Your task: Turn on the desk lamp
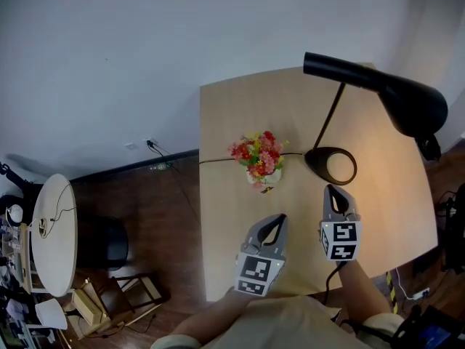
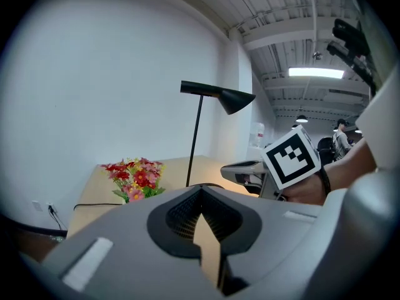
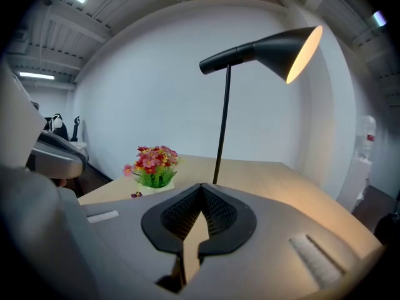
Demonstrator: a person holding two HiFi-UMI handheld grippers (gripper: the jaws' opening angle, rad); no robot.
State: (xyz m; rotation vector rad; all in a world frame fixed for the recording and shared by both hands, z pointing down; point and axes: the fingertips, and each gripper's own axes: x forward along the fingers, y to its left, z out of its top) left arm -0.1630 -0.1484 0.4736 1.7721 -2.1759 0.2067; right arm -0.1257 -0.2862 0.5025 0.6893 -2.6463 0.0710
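While desk lamp (image 1: 396, 93) glows, left gripper (image 1: 278, 222) & right gripper (image 1: 334, 193) hover clenched (both empty).

No text can be read (nor any number).

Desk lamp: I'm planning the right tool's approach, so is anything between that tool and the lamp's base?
Nothing visible does. The right tool points at the desk lamp's base across bare table; the flowers stand off to its left.
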